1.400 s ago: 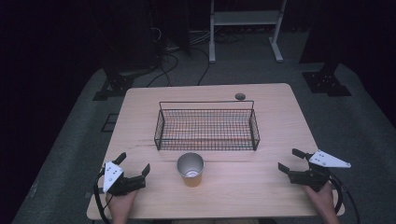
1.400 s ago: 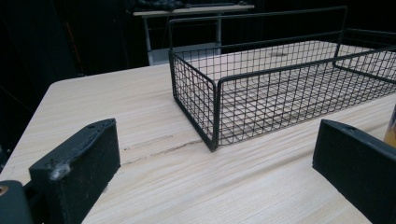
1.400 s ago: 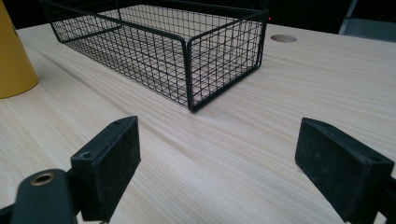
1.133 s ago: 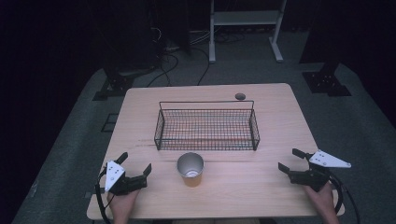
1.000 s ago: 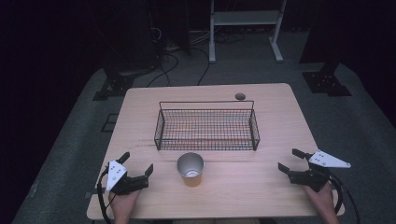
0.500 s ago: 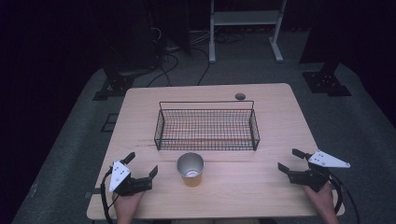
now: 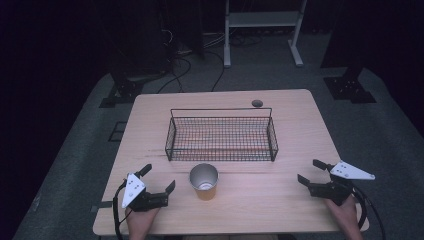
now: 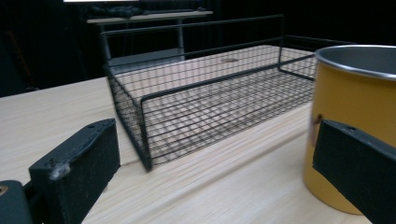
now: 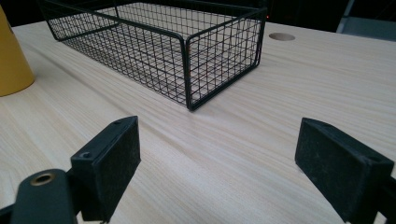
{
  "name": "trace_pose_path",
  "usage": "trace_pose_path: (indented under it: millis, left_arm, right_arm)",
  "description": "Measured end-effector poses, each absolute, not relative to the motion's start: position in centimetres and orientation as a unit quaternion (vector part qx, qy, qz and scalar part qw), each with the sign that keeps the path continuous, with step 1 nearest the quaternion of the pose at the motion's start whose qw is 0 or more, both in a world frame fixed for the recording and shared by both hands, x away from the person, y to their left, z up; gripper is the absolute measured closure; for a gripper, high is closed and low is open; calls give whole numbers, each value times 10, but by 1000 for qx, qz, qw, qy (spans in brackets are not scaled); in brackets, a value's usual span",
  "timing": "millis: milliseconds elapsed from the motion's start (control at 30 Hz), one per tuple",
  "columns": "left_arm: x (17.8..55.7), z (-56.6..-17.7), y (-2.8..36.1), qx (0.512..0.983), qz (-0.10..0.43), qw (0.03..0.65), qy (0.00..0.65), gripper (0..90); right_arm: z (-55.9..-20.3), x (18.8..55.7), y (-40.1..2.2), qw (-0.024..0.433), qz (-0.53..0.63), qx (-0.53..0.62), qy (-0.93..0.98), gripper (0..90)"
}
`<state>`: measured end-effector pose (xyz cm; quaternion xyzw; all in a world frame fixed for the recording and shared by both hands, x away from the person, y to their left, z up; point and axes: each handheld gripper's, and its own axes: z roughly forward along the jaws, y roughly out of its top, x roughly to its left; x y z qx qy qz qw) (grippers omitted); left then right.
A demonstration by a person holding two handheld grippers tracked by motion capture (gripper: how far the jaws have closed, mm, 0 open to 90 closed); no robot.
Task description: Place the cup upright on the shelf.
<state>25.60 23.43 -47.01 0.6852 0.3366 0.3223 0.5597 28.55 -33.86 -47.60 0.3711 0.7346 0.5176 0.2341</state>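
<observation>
Low in the high view, the left gripper (image 7: 159, 179) lies at the lower left of the frame with its jaws spread and nothing between them. The right gripper (image 7: 311, 172) sits at the lower right, likewise spread and empty.

Between them, just right of the left gripper, stands the yellow cup (image 7: 204, 181), upright with its metal mouth open. In the left gripper view the cup (image 8: 355, 121) fills the right edge, one jaw partly in front of it; whether that jaw touches the wall is hard to tell. In the right gripper view the cup (image 9: 13, 58) shows only at the far left edge.

The left hand is plainly nearer, so a grasp would likely fall to it.

Beyond the cup, toward frame centre, the wire basket (image 7: 220, 159) lies empty, its long axis running left to right on the table (image 7: 300, 130).
</observation>
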Motion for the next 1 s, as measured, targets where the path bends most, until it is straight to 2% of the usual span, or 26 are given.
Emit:
trace_pose_path:
  millis: [667,1000]
  left_arm:
    - [240,-466,197,711,310,579,251,0]
    - [238,-466,192,714,292,590,239,0]
  right_arm:
    - [-476,286,-339,233,518,371,735,131]
    - [-476,286,-338,233,517,371,735,131]
